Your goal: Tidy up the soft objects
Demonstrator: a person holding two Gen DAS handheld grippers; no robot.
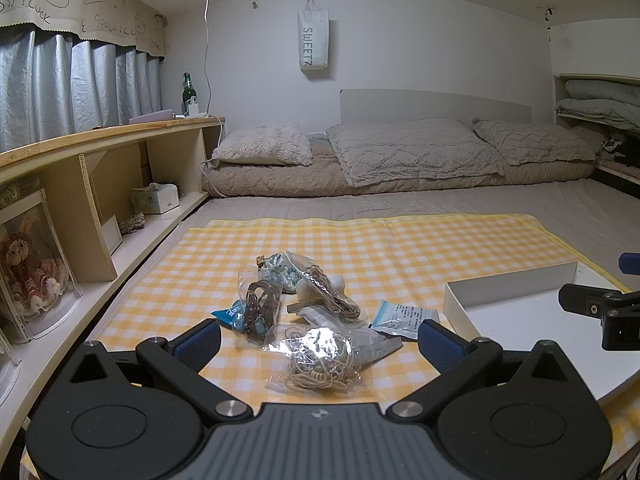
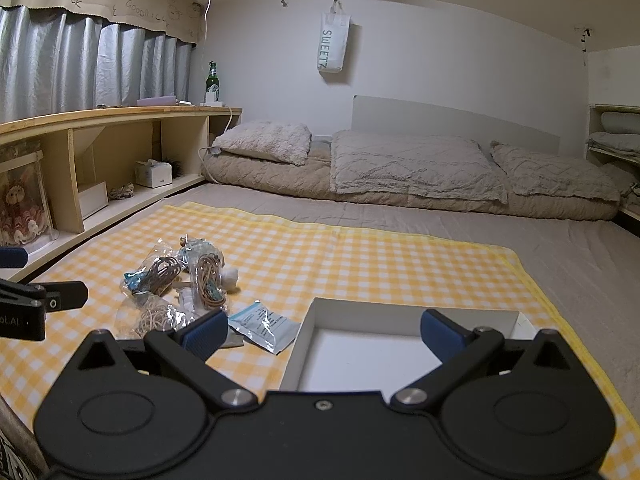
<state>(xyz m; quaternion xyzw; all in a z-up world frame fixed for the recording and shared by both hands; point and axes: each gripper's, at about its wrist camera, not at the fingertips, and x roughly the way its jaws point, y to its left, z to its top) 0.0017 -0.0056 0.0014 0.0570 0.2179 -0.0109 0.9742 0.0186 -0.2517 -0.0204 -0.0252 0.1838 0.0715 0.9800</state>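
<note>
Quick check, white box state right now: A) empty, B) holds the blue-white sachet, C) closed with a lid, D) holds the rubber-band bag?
A: the white box is open and shows only its bare white floor, while the bag of rubber bands and the blue-white sachet lie on the checked cloth outside it, and both the left gripper and the right gripper are open and hold nothing.

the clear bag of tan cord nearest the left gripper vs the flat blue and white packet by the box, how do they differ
The bag of tan cord is clear, puffy and crinkled, with its coiled contents visible; the blue and white packet is opaque, flat and printed with text. The bag lies between the left gripper's open fingers; the packet lies nearer the white box. Both rest on the yellow checked cloth.
</note>
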